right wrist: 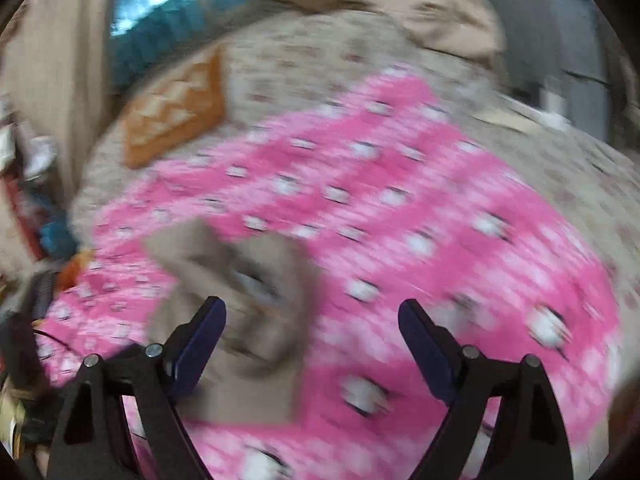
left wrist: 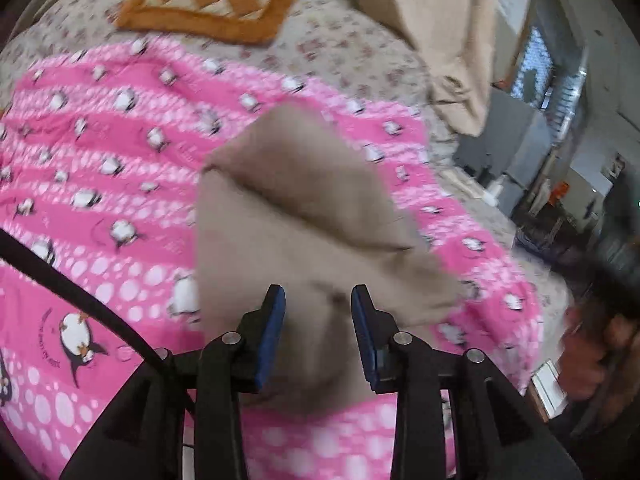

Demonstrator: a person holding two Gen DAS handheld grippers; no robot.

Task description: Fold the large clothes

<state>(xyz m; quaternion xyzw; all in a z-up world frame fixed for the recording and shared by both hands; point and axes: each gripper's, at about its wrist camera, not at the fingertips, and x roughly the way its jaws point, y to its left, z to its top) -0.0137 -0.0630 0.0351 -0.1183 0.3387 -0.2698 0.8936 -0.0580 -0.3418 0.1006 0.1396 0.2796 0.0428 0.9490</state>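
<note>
Left wrist view: a checkered orange cushion (left wrist: 208,0) lies on the floral bedsheet (left wrist: 340,48) beyond the pink penguin blanket (left wrist: 100,152). The beige garment (left wrist: 288,216) lies bunched on that blanket, a fold between the left gripper (left wrist: 319,320) pads, jaws narrowly apart; whether they pinch it is unclear. The right gripper (right wrist: 312,344) gapes wide, empty.
</note>
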